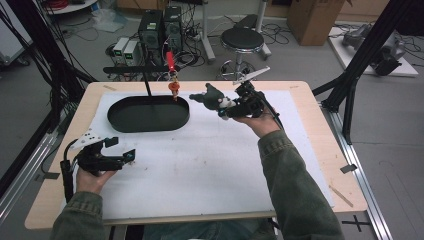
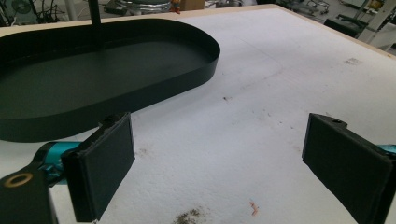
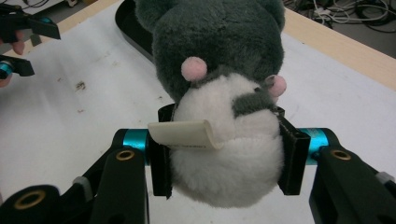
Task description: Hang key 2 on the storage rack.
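Between my right gripper's (image 3: pixel 224 154) fingers (image 3: pixel 292 156) there's a grey-and-white plush toy (image 3: pixel 224 93), squeezed at its white belly and held just beside the black tray (image 1: pixel 148 114). My left gripper (image 1: pixel 120 150) sits wide open with nothing in it, low over the counter (image 1: pixel 210 160).

Seen from high above the near edge of the bench (image 1: pixel 310 95), looking forward and down across the white mat (image 1: pixel 200 160) to the cluttered floor beyond. From the left gripper (image 2: pixel 215 158), low over the mat, facing the black oval tray (image 2: pixel 140 88) close ahead. From the right gripper (image 3: pixel 224 154), tight on the plush toy (image 3: pixel 219 93) between its fingers (image 3: pixel 292 156). Shared by all three: mat, tray, bench edge; left gripper also caught far off from the right gripper's camera.
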Tool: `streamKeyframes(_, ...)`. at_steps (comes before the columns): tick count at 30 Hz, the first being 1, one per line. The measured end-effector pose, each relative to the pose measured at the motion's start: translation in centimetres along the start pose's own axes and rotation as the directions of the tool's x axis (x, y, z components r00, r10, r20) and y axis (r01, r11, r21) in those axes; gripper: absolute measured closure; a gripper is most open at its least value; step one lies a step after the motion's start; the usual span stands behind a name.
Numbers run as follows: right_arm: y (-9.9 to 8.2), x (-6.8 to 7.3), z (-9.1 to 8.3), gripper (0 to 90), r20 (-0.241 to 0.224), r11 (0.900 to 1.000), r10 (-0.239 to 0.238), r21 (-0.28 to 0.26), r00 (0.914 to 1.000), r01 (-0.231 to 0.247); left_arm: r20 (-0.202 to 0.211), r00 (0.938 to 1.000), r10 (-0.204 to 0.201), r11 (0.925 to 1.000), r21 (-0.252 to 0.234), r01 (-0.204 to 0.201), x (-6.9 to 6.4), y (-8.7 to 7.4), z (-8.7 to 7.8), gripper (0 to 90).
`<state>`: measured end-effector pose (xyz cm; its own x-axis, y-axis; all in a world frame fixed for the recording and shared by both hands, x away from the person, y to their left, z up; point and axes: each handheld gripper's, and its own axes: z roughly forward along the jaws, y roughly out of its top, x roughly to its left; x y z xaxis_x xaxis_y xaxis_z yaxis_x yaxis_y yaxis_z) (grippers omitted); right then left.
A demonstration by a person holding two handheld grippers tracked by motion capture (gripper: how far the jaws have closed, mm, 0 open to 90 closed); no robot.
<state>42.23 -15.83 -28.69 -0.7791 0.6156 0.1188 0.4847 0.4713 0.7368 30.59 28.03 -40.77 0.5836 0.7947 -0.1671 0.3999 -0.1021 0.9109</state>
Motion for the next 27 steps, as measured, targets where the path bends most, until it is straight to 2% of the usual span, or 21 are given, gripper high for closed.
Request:
streamKeyframes(12,1.7,2.1,2.6,50.7,-0.036,0.9989,-0.025,0.04,0.999,0.026,0.001,1.0,-0.003,1.0,-0.004,0.003,0.0,0.0,0.0,9.5)
streamKeyframes(27,3.0,4.0,5.0,50.6,-0.071,0.9971,-0.044,0.058,0.9965,0.048,0.008,1.0,-0.002,1.0,-0.004,0.002,0.1,0.0,0.0,9.5)
